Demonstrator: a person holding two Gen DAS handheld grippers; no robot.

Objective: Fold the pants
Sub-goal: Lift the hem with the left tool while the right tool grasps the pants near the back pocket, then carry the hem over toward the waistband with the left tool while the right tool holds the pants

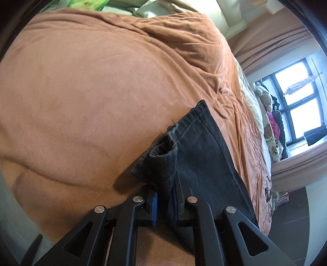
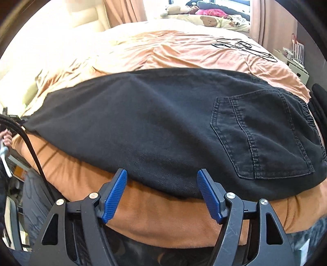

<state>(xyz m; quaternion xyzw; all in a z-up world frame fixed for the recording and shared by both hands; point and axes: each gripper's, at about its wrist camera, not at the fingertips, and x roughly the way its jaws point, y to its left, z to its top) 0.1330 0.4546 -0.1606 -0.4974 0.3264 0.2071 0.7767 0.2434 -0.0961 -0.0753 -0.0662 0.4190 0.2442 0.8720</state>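
Note:
Black denim pants (image 2: 163, 126) lie across an orange blanket on a bed, back pocket (image 2: 263, 135) up at the right. My right gripper (image 2: 162, 190) is open, its blue pads (image 2: 114, 196) just at the pants' near edge, holding nothing. In the left wrist view my left gripper (image 1: 165, 202) is shut on the pants (image 1: 202, 155) at the leg hem, which bunches up between the blue pads (image 1: 154, 206). The rest of that leg stretches away to the right.
The orange blanket (image 1: 102, 92) covers the bed. Pillows and soft toys (image 2: 208, 18) lie at the far end by a window (image 1: 296, 98). A black cable (image 2: 30, 147) hangs at the left. Curtains (image 1: 271, 41) and a floor (image 1: 294, 221) lie beyond the bed.

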